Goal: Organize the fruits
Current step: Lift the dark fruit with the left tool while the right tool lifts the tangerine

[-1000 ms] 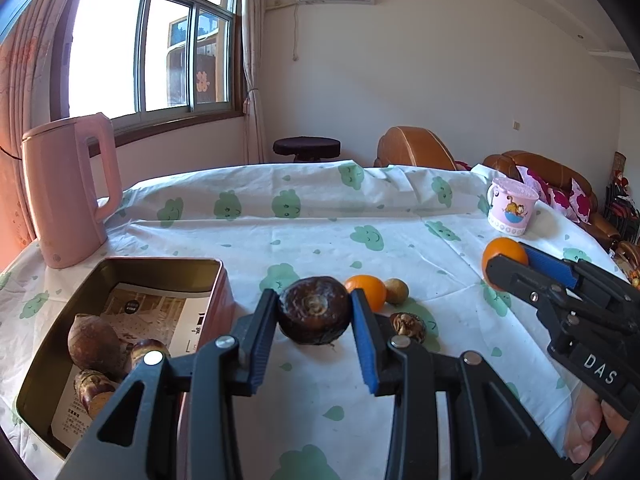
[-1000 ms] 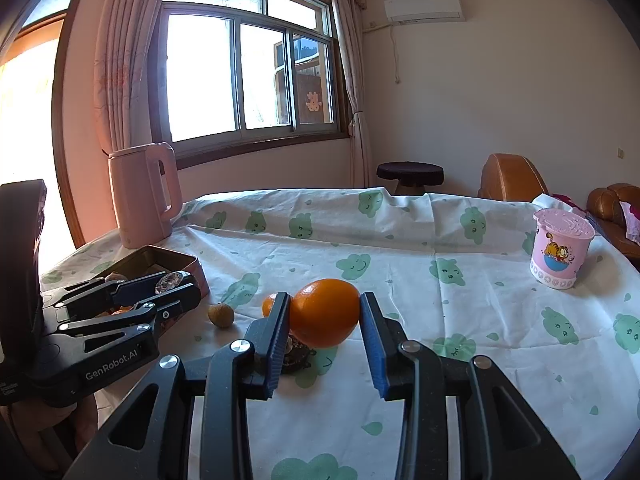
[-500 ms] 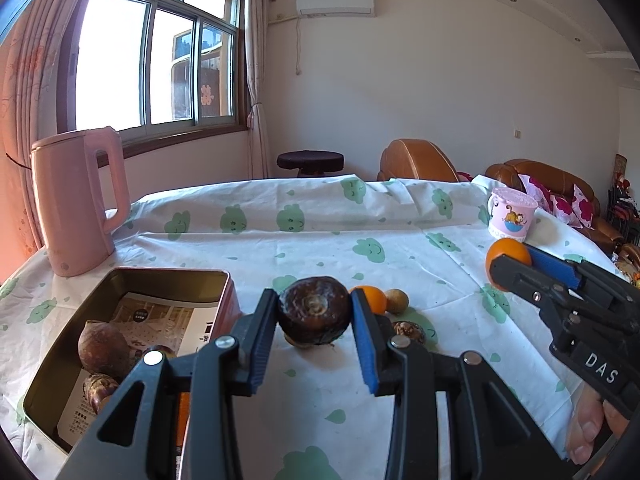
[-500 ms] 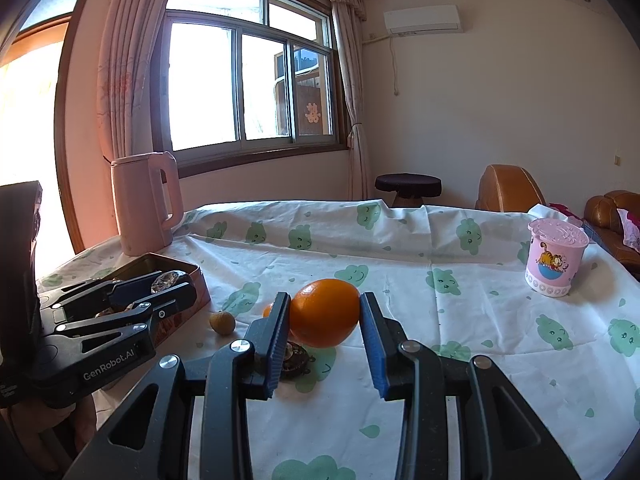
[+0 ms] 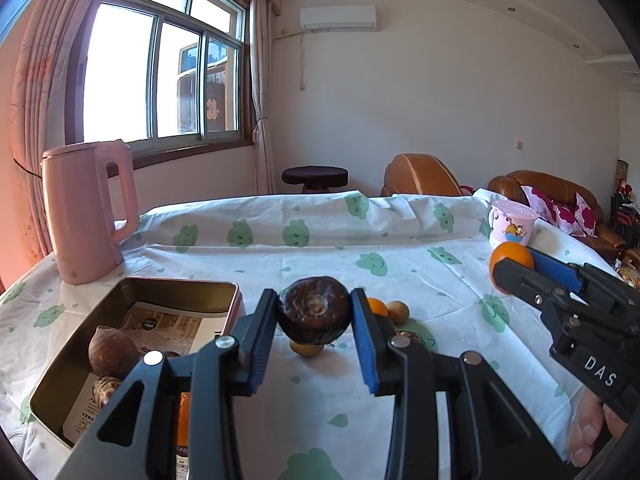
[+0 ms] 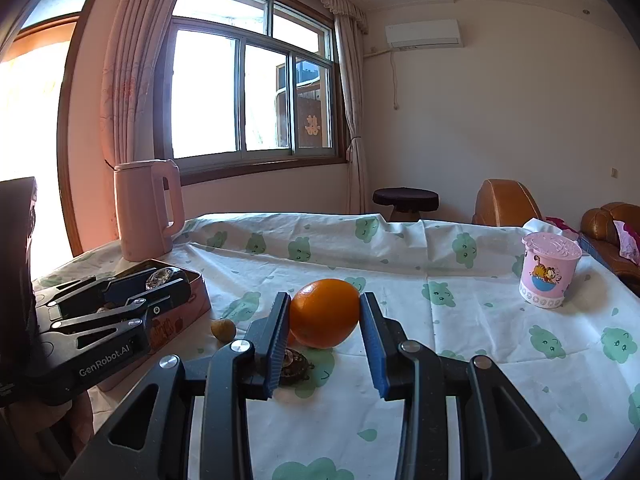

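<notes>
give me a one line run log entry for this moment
left gripper: shut on dark round fruit | right gripper: shut on orange | tin: partly filled

Open cloth (image 5: 320,256) beyond; kettle (image 5: 86,212) perhaps crowds tin (image 5: 236,300).

This is a home living room. Sunlight is streaming through a sliding window (image 6: 248,92) with pink curtains (image 6: 124,60) hanging beside it, and a wall-mounted air conditioner (image 5: 338,19) is sitting high on the plain wall. Brown leather sofas (image 5: 548,196) with floral cushions (image 5: 560,210) are standing along the far side, next to a small dark round stool (image 5: 315,177). A desk is wearing a white cloth (image 5: 320,248) printed with green cartoon shapes, and a pink electric kettle (image 5: 86,210) and a pink cartoon cup (image 6: 550,274) are resting on it.
</notes>
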The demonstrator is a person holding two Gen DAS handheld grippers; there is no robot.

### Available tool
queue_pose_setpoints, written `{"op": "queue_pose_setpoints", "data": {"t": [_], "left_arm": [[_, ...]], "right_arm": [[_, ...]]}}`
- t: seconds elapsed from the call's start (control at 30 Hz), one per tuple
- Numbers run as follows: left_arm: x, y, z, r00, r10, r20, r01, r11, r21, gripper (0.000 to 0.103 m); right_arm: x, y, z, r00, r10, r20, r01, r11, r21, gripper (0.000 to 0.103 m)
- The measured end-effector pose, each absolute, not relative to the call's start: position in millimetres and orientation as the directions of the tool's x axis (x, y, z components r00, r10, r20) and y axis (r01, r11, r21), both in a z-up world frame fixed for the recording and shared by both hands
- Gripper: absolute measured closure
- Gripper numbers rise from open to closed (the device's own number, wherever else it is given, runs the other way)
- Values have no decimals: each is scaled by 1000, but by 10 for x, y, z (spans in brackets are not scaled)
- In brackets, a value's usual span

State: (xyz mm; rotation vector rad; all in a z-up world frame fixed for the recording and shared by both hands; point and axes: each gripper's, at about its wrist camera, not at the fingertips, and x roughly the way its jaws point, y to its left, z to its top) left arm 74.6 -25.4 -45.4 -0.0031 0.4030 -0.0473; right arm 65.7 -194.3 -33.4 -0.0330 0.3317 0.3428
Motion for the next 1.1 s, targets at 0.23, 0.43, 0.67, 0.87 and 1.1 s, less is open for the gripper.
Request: {"op": "queue_pose_setpoints", "data": {"t": [0.23, 0.43, 0.67, 0.87, 1.1], "left_arm": [[681, -250, -429, 933, -37, -357, 37, 999, -8, 65], [631, -255, -409, 943, -29, -331, 31, 1000, 1, 65], [584, -248, -399, 950, -20, -311, 22, 1000, 2, 65], [567, -216, -397, 950, -17, -311, 16, 1000, -5, 65], [532, -147, -399, 948, -20, -317, 15, 1000, -18, 65]], "right_arm": [[616, -1939, -317, 898, 321, -301, -333, 943, 12, 66], [582, -1949, -307, 904, 317, -287, -328, 945, 9, 66], [560, -1945, -302, 908, 312, -279, -324, 946, 4, 66], [544, -1938, -299, 909, 313, -276, -326, 945, 1, 66], [534, -1877, -297, 905, 320, -279, -335, 942, -6, 66]]}}
